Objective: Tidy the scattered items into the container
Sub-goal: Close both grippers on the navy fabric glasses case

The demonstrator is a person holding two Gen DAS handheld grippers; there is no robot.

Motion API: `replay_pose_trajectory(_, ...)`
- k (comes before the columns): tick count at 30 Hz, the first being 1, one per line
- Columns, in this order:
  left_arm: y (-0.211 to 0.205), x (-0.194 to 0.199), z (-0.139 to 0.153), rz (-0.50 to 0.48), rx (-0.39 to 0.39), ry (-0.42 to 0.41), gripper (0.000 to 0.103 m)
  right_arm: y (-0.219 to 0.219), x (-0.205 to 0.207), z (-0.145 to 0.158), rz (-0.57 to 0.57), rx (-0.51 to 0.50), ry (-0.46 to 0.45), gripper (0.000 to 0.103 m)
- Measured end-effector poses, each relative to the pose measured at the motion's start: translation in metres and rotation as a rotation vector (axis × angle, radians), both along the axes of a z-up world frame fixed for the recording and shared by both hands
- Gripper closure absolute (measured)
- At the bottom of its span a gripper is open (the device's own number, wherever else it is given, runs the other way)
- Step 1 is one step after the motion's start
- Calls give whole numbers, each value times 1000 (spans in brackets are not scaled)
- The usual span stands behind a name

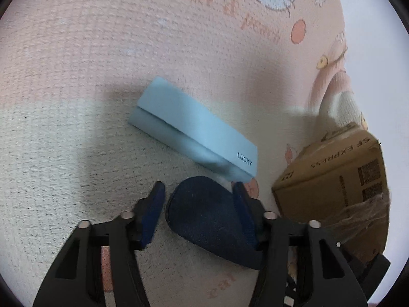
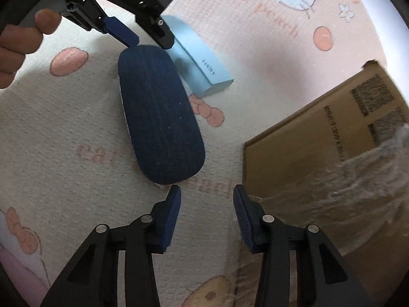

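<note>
A dark blue oval glasses case [image 1: 204, 220] lies on the mat, its end between the fingers of my left gripper [image 1: 199, 188]. The right pad touches its side, while a gap shows at the left pad, so the jaws stand open around it. A light blue case [image 1: 191, 128] marked LUCKY lies just beyond. In the right wrist view the dark case [image 2: 161, 117] stretches away from my right gripper [image 2: 206, 190], which is open with only mat between its fingers. The left gripper [image 2: 150, 43] straddles the case's far end. The cardboard box [image 2: 319, 140] stands at the right.
A pink and cream cartoon play mat [image 1: 76, 76] covers the floor. The cardboard box [image 1: 332, 179] has crinkled clear tape on its side and stands close to the right of both grippers. A person's hand [image 2: 20, 38] holds the left gripper. The light blue case [image 2: 196, 58] lies behind the dark one.
</note>
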State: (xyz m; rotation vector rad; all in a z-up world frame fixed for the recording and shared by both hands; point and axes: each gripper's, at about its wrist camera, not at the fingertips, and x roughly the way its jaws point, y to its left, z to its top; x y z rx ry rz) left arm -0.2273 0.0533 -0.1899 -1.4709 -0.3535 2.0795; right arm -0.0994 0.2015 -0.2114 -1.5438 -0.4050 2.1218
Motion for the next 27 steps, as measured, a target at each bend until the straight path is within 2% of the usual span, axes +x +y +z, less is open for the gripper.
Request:
replay_pose_trajectory(2, 2, 1, -2, -5, -32, 11, 62, 3, -1, -4, -9, -65, 4, 66)
replay_pose_trajectory(7, -8, 11, 2, -4, -31, 34, 66, 13, 3, -8, -55, -165, 37, 72)
replay_pose_trajectory(16, -30, 49, 6, 30, -71, 36, 66, 7, 11, -9, -4, -171, 64, 78)
replay_pose_trajectory(23, -53, 80, 8, 44, -97, 12, 66, -6, 22, -1, 5, -255, 98, 79)
replay_pose_trajectory(27, -62, 89, 6, 58, -88, -19, 66, -23, 30, -2, 29, -251, 73, 79)
